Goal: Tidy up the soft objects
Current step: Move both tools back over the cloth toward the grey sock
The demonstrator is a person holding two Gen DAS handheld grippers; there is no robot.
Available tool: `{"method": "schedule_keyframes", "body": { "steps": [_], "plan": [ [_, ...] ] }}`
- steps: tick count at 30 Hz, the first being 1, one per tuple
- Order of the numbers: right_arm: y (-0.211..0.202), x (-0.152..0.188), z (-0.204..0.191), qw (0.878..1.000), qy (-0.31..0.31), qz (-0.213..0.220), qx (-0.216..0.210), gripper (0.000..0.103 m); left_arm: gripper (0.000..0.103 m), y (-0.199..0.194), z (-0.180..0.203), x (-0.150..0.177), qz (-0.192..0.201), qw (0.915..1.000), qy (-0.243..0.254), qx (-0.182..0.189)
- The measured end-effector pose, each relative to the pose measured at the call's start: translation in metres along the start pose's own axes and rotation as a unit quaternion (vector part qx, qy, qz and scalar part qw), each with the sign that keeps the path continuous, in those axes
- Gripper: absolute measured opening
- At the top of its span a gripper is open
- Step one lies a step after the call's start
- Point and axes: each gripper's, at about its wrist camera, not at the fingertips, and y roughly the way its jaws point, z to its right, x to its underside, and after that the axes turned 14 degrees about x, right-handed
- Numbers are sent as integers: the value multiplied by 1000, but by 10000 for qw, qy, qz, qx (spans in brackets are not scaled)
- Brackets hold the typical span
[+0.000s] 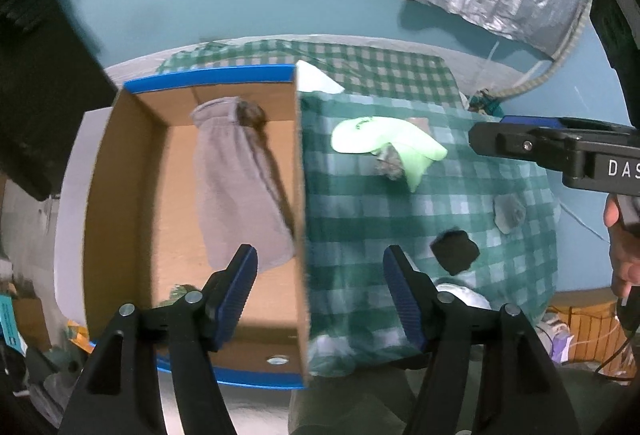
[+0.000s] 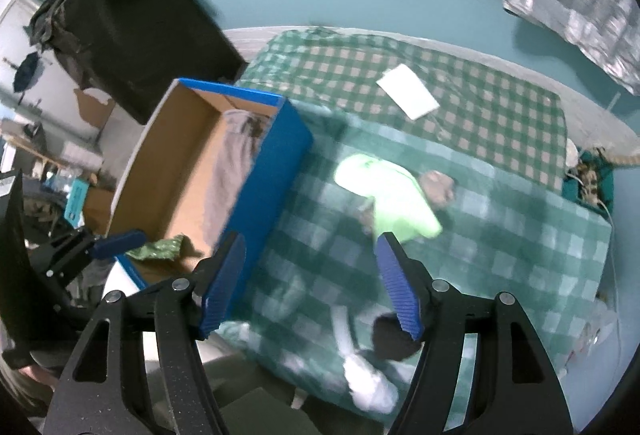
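My left jaws [image 1: 320, 287] stood wide apart with nothing between them, hanging over the right wall of a cardboard box [image 1: 120, 195] with blue outer sides. My right jaws [image 2: 310, 279] were likewise spread and empty, above a green checked blanket [image 2: 500, 235] on a bed. Inside the box, at twelve o'clock from my left jaws, a grey cloth [image 1: 240, 179] lay lengthwise. At one o'clock from them, on the blanket, lay a neon-green garment [image 1: 384, 139] with a small grey bundle [image 1: 390, 165] touching it. A black soft item [image 1: 456, 251] sat at three o'clock, a pale grey piece [image 1: 508, 213] just beyond it. In the right view, a white flat item [image 2: 408, 97] lay at one o'clock, on the far part of the bed.
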Motion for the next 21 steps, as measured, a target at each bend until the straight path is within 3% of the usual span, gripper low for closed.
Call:
{"method": "schedule_keyframes", "body": {
  "steps": [21],
  "plan": [
    [2,66,114,9942,894,-357,474,71,67,60,55,0,-615,9980,91,131]
  ]
}}
